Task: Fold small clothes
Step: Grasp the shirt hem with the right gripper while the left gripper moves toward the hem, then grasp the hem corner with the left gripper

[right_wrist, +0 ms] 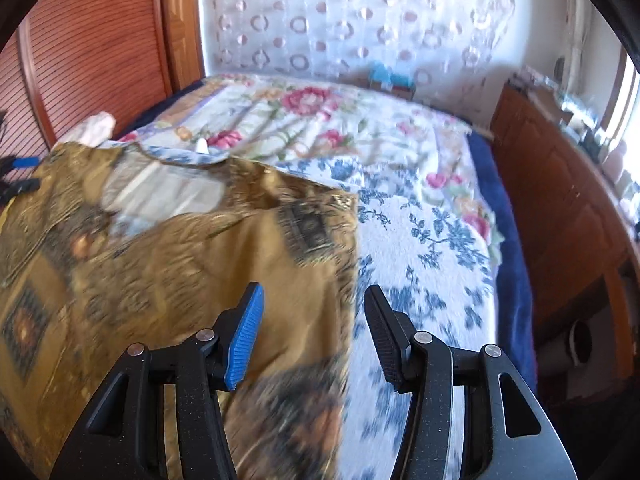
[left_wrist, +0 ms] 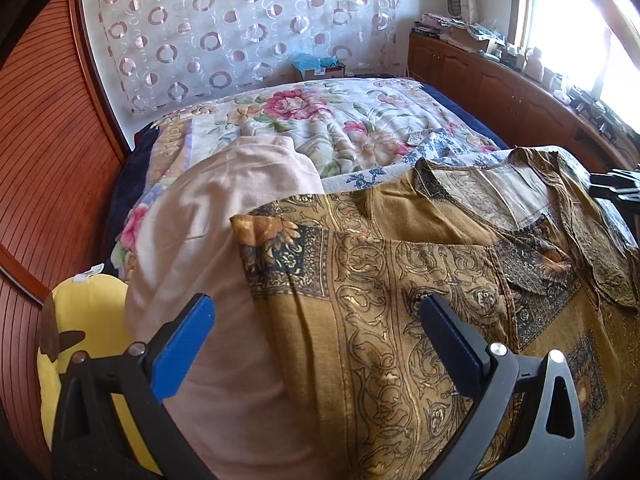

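A mustard-yellow patterned garment (left_wrist: 400,280) lies spread on the bed, neckline toward the far side. My left gripper (left_wrist: 316,320) hovers open over its left edge, where it overlaps a pale pink cloth (left_wrist: 208,240); nothing is between the fingers. In the right wrist view the same garment (right_wrist: 180,260) is blurred. My right gripper (right_wrist: 314,292) stands open above its right edge, the fabric lying below the gap and not pinched. Each gripper shows at the rim of the other view: the right gripper (left_wrist: 616,184), the left gripper (right_wrist: 22,174).
The bed has a floral cover (left_wrist: 320,120) and a blue-and-white spread (right_wrist: 432,248). A yellow plush toy (left_wrist: 92,312) lies at the left, beside a red-brown wardrobe (left_wrist: 48,140). A cluttered wooden cabinet (right_wrist: 560,200) runs along the right under the window.
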Demonstrator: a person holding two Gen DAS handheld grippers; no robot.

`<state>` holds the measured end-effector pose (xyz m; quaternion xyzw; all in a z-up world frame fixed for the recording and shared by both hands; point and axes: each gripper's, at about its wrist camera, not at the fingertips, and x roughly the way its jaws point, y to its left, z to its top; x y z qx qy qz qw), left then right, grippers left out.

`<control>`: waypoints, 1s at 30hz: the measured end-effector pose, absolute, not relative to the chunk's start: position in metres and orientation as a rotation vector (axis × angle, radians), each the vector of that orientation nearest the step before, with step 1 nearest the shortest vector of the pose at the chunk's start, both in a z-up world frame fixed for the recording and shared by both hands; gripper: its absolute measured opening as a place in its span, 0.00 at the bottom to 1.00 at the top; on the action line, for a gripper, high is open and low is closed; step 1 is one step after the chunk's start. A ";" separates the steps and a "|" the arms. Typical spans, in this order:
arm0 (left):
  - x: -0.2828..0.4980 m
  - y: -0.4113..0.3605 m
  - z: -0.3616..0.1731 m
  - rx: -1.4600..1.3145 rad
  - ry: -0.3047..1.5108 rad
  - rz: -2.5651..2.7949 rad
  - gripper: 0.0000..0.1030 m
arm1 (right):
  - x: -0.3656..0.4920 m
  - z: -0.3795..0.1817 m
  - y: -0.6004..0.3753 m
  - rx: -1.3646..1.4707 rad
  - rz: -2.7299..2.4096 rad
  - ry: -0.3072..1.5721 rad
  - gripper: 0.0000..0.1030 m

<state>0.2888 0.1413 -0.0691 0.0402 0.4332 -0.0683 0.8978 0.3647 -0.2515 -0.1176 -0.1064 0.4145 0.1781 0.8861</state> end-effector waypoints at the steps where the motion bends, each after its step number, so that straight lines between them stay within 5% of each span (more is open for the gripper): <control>1: 0.289 0.142 -0.070 0.082 0.899 -0.141 1.00 | 0.374 -0.122 -0.252 -0.207 0.379 0.881 0.50; 7: 0.288 0.146 -0.075 0.070 0.914 -0.149 1.00 | 0.397 -0.131 -0.258 -0.148 0.413 0.912 0.41; 11: 0.287 0.149 -0.077 0.055 0.905 -0.150 1.00 | 0.395 -0.132 -0.257 -0.172 0.440 0.883 0.03; 23: 0.285 0.153 -0.074 0.062 0.892 -0.134 1.00 | 0.414 -0.122 -0.301 -0.061 0.284 0.842 0.01; 27: 0.282 0.158 -0.067 0.026 0.865 -0.151 0.89 | 0.412 -0.114 -0.310 0.000 0.320 0.820 0.02; 28: 0.283 0.159 -0.065 0.017 0.863 -0.157 0.86 | 0.411 -0.111 -0.310 0.000 0.328 0.811 0.04; 30: 0.286 0.161 -0.063 0.014 0.867 -0.147 0.64 | 0.410 -0.109 -0.306 -0.012 0.337 0.813 0.29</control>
